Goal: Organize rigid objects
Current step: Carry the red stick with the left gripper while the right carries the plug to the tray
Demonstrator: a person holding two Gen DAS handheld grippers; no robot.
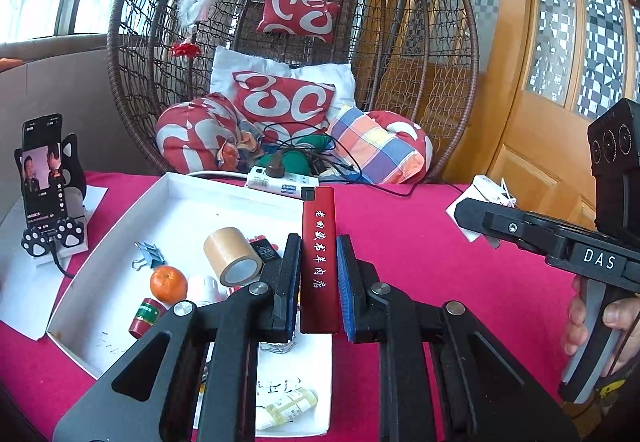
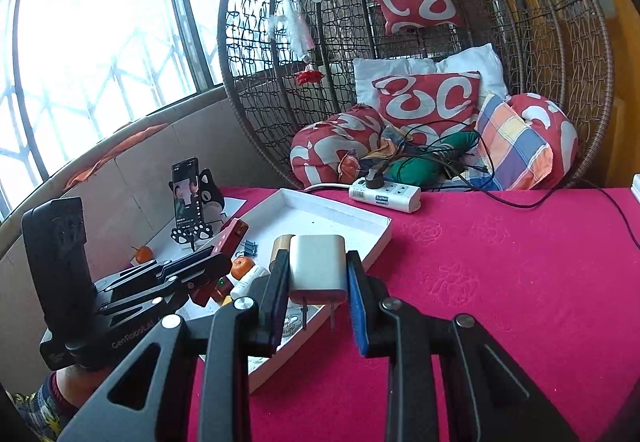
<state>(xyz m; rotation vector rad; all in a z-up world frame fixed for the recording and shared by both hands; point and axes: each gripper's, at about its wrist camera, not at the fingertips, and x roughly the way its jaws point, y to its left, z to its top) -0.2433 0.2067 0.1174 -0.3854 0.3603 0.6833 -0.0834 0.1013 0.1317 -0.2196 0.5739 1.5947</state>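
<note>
A slim red box (image 1: 319, 262), clamped in the left gripper (image 1: 319, 282), hangs over the right edge of a white tray (image 1: 120, 226) already holding a tape roll (image 1: 234, 256), an orange (image 1: 168, 284) and a binder clip (image 1: 147, 254). The right gripper (image 2: 318, 282) pinches a white charger (image 2: 318, 266) above the tray's near rim. Both look yet to be placed. The red tablecloth (image 2: 500, 282) to the right lies open.

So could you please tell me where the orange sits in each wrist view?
Left wrist: the orange lies in the white tray, lower left of centre.
Right wrist: the orange shows left of centre, behind the left tongs.
Shared landmark: the power strip.
</note>
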